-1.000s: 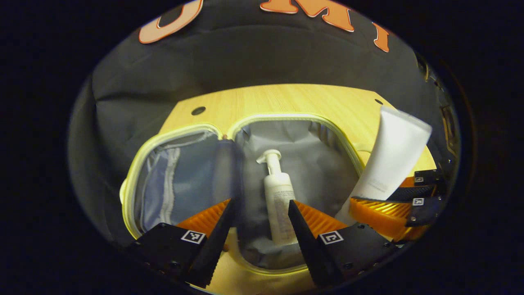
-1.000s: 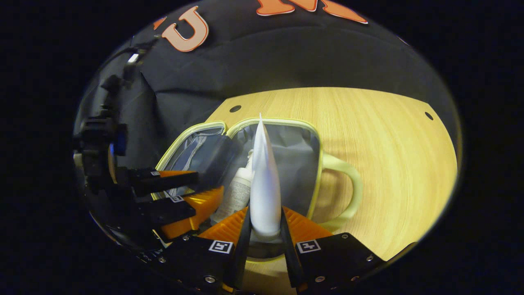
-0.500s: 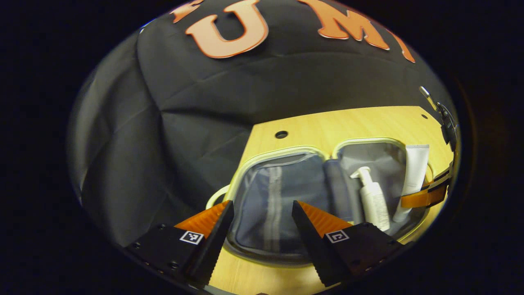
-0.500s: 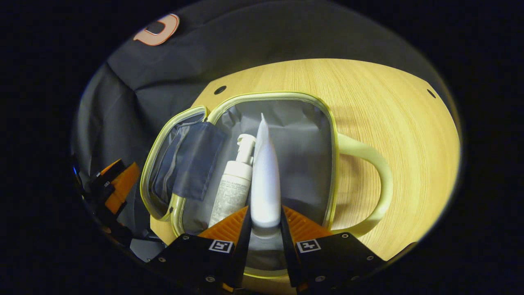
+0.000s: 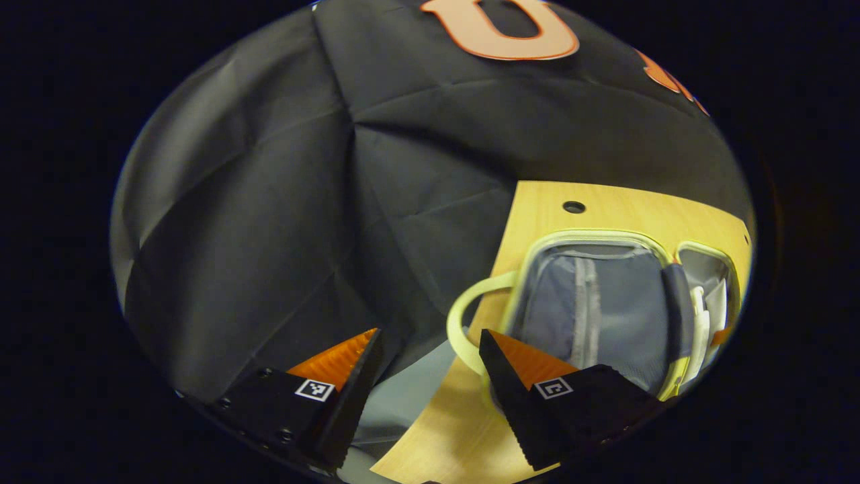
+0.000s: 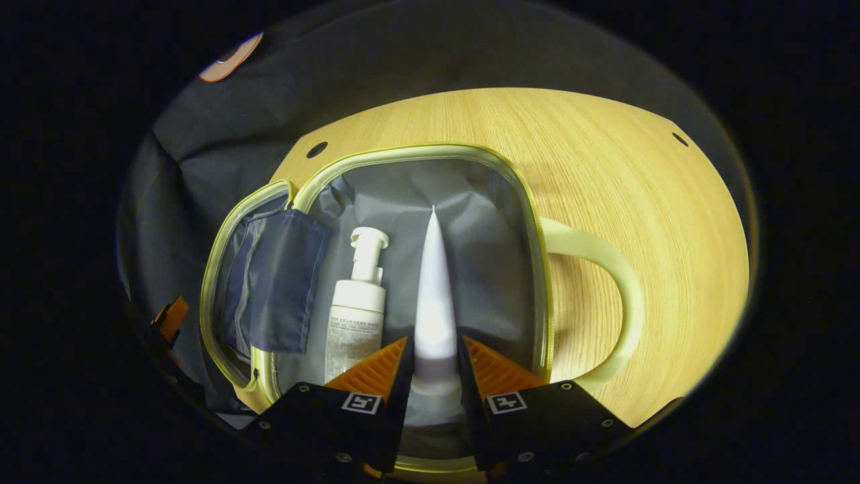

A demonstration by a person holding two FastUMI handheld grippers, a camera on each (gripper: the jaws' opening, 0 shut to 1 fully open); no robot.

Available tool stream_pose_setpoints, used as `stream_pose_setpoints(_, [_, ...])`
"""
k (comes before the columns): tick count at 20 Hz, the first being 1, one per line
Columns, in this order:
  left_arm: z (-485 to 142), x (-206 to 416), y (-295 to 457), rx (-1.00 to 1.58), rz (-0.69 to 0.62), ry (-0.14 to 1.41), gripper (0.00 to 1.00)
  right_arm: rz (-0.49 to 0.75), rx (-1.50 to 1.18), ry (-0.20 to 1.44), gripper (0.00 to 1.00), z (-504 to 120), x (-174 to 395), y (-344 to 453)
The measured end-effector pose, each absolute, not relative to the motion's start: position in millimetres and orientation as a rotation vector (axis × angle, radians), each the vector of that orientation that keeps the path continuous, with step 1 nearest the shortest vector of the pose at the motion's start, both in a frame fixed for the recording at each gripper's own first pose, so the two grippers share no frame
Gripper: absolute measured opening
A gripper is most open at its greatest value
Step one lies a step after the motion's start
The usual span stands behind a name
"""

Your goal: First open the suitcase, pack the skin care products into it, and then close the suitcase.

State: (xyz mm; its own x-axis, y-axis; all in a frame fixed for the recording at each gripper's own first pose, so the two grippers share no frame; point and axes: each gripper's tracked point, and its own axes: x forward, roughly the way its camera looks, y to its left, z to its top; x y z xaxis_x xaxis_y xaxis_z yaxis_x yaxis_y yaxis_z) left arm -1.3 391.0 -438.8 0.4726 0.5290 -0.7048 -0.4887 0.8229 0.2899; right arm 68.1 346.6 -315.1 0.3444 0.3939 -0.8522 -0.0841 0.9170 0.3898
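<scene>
The white tube [image 6: 433, 296] has been brought lower into the open suitcase [image 6: 416, 156] than it was 1 second ago, and it is now held just above the gray lining, right beside the pump bottle [image 6: 355, 309] that already lies inside. The left gripper [image 5: 426, 376] has been swung away to the side in that same time; the bottle was seen between its fingers then, and now the far handle [image 5: 463, 316] of the suitcase and the edge of the wooden table [image 5: 537, 202] are seen there. This is judged to mean that 1 product is packed, the second is nearly set down, and the closing has not yet been started. The tube is pinched near its cap end by both fingers of the right gripper [image 6: 433, 366], which are drawn in narrow around it, with its flat tip pointed away toward the far wall of the suitcase. The fingers of the left gripper are spread wide and nothing is held or touched by them. The lid half [image 6: 269, 289] with its blue pocket is laid flat to the left. It cannot be told if the tube is touching the lining yet.
</scene>
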Motion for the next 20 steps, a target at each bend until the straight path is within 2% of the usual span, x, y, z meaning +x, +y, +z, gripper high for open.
stream_pose_setpoints(1, [-440.8,-3.3,402.1,0.036,0.638,0.886,0.92,0.311,0.304,1.177,0.45,-312.0,68.5,345.9])
stream_pose_setpoints(2, [-444.1,-1.5,408.3,0.019,0.640,0.886,0.92,0.303,0.312,1.167,0.53,-309.0,68.5,344.2])
stream_pose_setpoints(3, [-448.1,-1.0,414.4,0.009,0.645,0.894,0.92,0.286,0.316,1.157,0.49,-304.9,70.0,339.6])
stream_pose_setpoints(6, [-460.9,4.0,421.4,-0.004,0.617,0.909,0.92,0.235,0.334,1.132,0.58,-291.6,69.3,327.9])
stream_pose_setpoints(13, [-511.9,34.3,413.8,-0.186,0.500,0.941,0.92,0.173,0.343,1.019,0.67,-252.5,70.2,293.3])
stream_pose_setpoints(16, [-532.0,43.6,407.5,-0.284,0.448,0.975,0.83,0.152,0.354,0.926,0.75,-224.0,77.4,274.8])
stream_pose_setpoints(17, [-537.4,48.9,399.5,-0.331,0.413,0.981,0.75,0.144,0.346,0.891,0.77,-215.0,81.3,268.1])
stream_pose_setpoints(18, [-539.0,53.1,392.0,-0.378,0.379,0.991,0.60,0.140,0.334,0.854,0.82,-206.1,85.1,261.4])
stream_pose_setpoints(20, [-548.0,56.0,387.4,-0.443,0.354,1.015,0.37,0.130,0.307,0.811,0.87,-194.4,88.8,250.5])
